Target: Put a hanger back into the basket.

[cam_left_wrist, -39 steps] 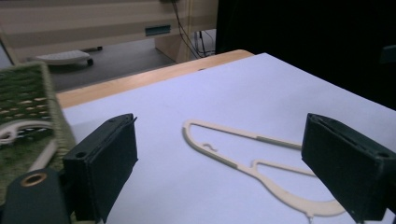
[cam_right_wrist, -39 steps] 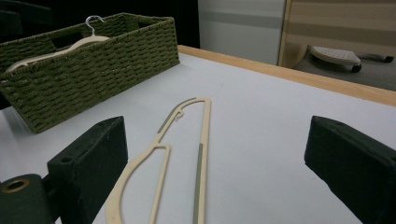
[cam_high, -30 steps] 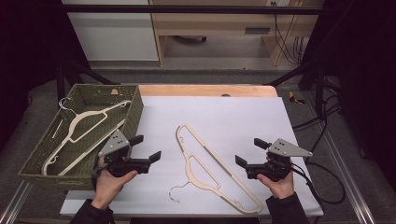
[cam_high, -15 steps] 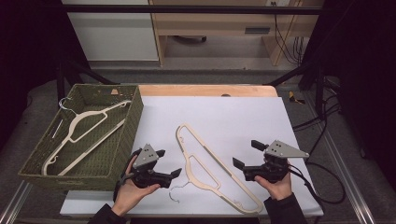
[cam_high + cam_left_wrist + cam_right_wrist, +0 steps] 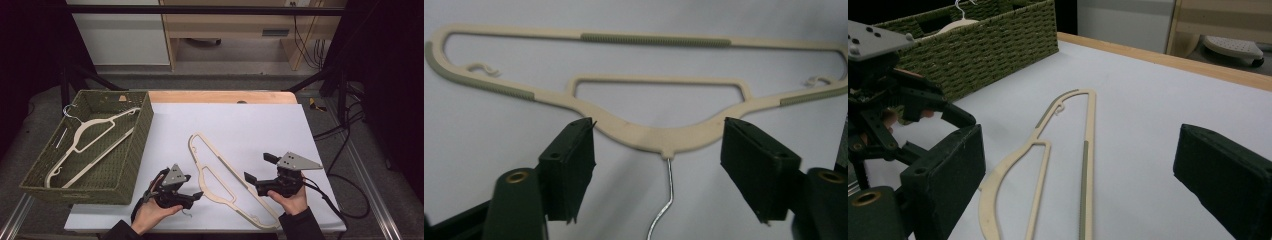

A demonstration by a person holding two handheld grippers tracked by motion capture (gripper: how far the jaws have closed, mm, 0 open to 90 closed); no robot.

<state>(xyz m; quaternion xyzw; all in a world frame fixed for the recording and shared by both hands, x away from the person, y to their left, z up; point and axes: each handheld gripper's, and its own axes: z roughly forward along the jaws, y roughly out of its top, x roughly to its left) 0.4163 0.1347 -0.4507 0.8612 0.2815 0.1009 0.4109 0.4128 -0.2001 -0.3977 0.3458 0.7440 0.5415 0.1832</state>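
The cream hanger (image 5: 227,182) is lying flat on the white surface (image 5: 250,130), running diagonally from the middle toward the near right, its wire hook (image 5: 663,200) pointing toward the near left edge. In the left gripper view the hanger's neck is sitting right between the fingers (image 5: 569,170), and the thin hook is trailing down the gap between them. The left gripper (image 5: 192,196) is hovering just beside that neck at the near edge, its fingers spread wide and gripping nothing, with one tip just about at the hanger's shoulder. A hand (image 5: 150,215) is holding it from below.

Over on the right, the right gripper (image 5: 257,170) is sitting near the hanger's long bar, also spread wide and holding nothing. In the right gripper view its two black fingers (image 5: 948,165) are framing the hanger with plenty of room on both sides. The hand (image 5: 290,200) behind it is resting at the near right of the surface, with a cable (image 5: 345,195) looping off past the right edge.

On the far left, a green woven basket (image 5: 127,160) is standing at the surface's left edge, and a second cream hanger (image 5: 92,142) is lying inside it, well apart from the first.
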